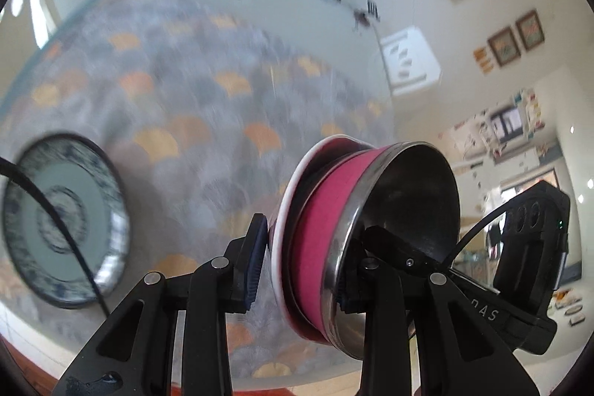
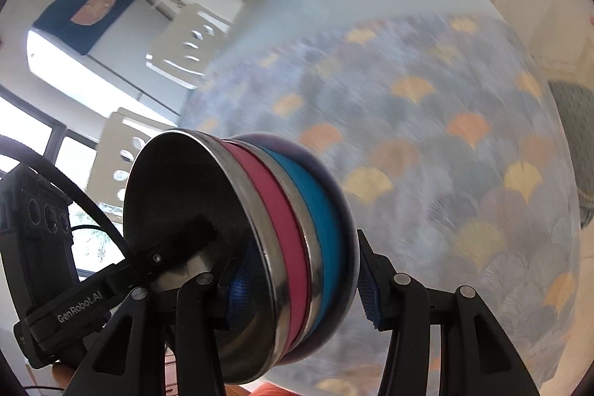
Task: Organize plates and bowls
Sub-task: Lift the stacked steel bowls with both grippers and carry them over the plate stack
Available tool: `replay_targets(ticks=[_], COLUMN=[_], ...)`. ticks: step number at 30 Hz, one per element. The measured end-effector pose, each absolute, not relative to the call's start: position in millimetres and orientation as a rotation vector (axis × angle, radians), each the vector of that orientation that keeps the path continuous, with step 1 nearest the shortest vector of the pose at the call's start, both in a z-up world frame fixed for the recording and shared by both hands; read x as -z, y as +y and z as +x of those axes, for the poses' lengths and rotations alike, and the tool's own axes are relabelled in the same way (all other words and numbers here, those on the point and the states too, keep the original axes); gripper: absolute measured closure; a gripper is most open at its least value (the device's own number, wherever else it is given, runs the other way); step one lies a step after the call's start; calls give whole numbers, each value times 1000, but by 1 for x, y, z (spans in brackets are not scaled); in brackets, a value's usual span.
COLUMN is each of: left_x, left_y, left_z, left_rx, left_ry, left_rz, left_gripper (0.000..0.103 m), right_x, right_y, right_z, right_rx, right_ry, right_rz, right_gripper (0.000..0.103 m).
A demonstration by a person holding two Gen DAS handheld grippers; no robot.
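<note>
Both views are bright with daylight, which floods in from the window (image 2: 44,69) at the left of the right wrist view and burns out to white. The patterned tablecloth (image 1: 193,91) is smeared by motion blur, while the near bowls (image 2: 260,247) stay sharp, with glare on their steel rims. Fisheye distortion bends the edges, and a dark vignette fills the corners.

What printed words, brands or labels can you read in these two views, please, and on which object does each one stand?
"GenRobot.AI": white lettering on the black body of the left gripper, seen in the right wrist view.
"DAS": partial letters on the black body of the right gripper, in the left wrist view; the rest is cut off.
The papers on the far wall are too small and blurred to read.
</note>
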State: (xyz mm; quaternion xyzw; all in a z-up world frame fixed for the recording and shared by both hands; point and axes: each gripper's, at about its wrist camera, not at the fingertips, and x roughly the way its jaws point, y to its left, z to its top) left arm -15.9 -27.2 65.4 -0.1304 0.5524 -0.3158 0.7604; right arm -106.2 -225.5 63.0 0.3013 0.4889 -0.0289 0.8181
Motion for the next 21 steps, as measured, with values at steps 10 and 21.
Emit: replay_targets(ticks=[10,21], left_x=[-104,-33], left_y=[83,162], left_z=[28,69], left_rx=[589,550], left_ry=[1126,1278], left_rz=[-320,-297], left_gripper=[75,75], right_x=[-102,-26], right_y=[-125,-32], right_z=[-40,7], right_rx=[-37,-36], right_ry=[1009,1154], right_rz=[630,649], right_gripper=[54,54])
